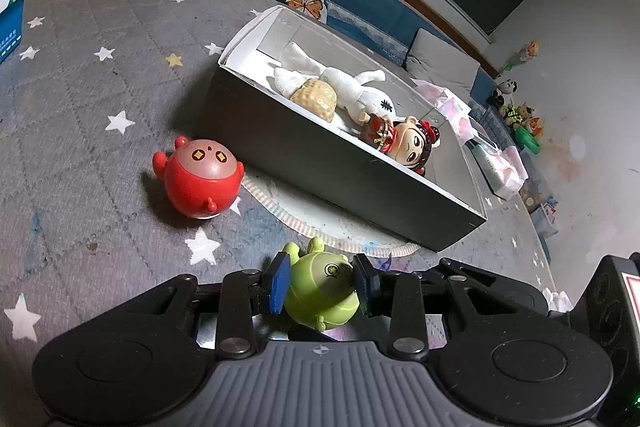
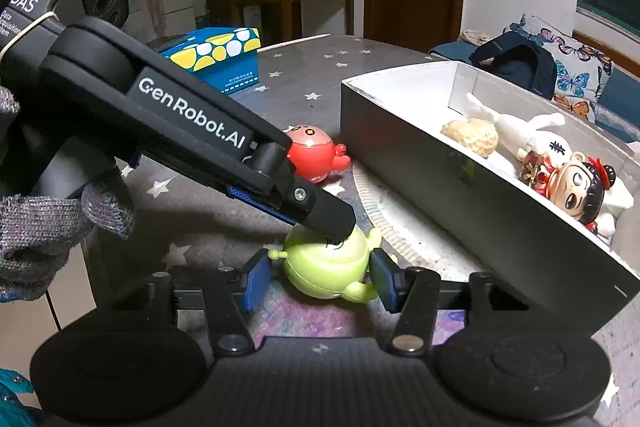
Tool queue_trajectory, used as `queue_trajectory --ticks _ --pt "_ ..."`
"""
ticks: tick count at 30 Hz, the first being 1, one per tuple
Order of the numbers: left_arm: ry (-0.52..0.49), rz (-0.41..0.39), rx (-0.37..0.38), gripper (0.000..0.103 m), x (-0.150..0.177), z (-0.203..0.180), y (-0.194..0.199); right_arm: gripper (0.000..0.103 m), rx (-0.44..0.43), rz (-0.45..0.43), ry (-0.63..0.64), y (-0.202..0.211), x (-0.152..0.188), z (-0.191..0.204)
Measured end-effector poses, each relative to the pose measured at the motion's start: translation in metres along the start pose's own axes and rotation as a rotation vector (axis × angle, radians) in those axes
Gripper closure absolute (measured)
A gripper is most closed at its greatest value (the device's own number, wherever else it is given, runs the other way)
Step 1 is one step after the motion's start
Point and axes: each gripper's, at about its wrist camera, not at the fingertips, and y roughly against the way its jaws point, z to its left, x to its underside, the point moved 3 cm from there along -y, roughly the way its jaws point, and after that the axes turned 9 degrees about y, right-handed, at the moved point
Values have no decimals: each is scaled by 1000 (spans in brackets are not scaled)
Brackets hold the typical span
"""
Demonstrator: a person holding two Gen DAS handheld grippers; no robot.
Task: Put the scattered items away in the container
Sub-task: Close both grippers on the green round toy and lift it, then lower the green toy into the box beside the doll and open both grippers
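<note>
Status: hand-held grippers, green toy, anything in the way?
Left hand-held gripper shut on green toy. Right hand-held gripper open, straddling same toy. Red toy loose beside box; box top open.

A glossy, smooth plastic green toy (image 2: 326, 265) and red toy (image 1: 198, 183) sit on a quilted, matt grey cloth cover (image 1: 100, 99) printed with stars. The box (image 1: 348, 179) looks like matt card, dark outside, white within. A knitted glove (image 2: 48, 223) grips matt black plastic.
</note>
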Motion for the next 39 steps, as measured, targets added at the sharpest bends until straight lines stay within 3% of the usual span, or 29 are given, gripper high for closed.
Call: queue_trajectory --ticks 10,16,18,32,39 --pt "60 32 3 65 0 -2 1 50 8 -21 -15 11 4 2" --pt "61 19 60 65 -4 -16 9 50 36 -68 -18 33 -2 -3" --pt "48 3 76 65 -9 -25 14 54 56 -86 -20 40 -7 -8" --pt "-8 -75 140 65 -56 -74 9 54 133 -172 -67 59 -41 -57" --pt "-45 -31 134 65 -82 -89 -28 54 149 -131 -135 44 -49 -95"
